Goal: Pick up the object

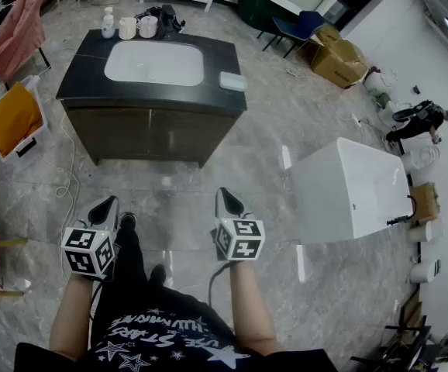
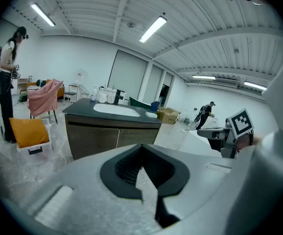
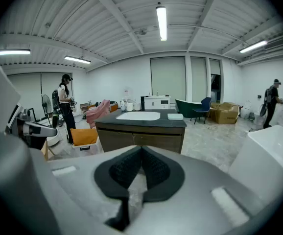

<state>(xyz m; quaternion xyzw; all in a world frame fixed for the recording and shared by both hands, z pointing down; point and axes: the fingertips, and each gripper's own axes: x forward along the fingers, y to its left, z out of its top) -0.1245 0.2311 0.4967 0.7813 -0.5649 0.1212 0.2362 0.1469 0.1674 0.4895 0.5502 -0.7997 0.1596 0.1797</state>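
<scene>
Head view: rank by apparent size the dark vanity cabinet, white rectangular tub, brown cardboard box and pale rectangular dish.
1. dark vanity cabinet
2. white rectangular tub
3. brown cardboard box
4. pale rectangular dish

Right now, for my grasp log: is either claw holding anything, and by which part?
Nothing is held. The left claw and the right claw are both shut and empty, over the floor, short of the sink vanity.
</scene>
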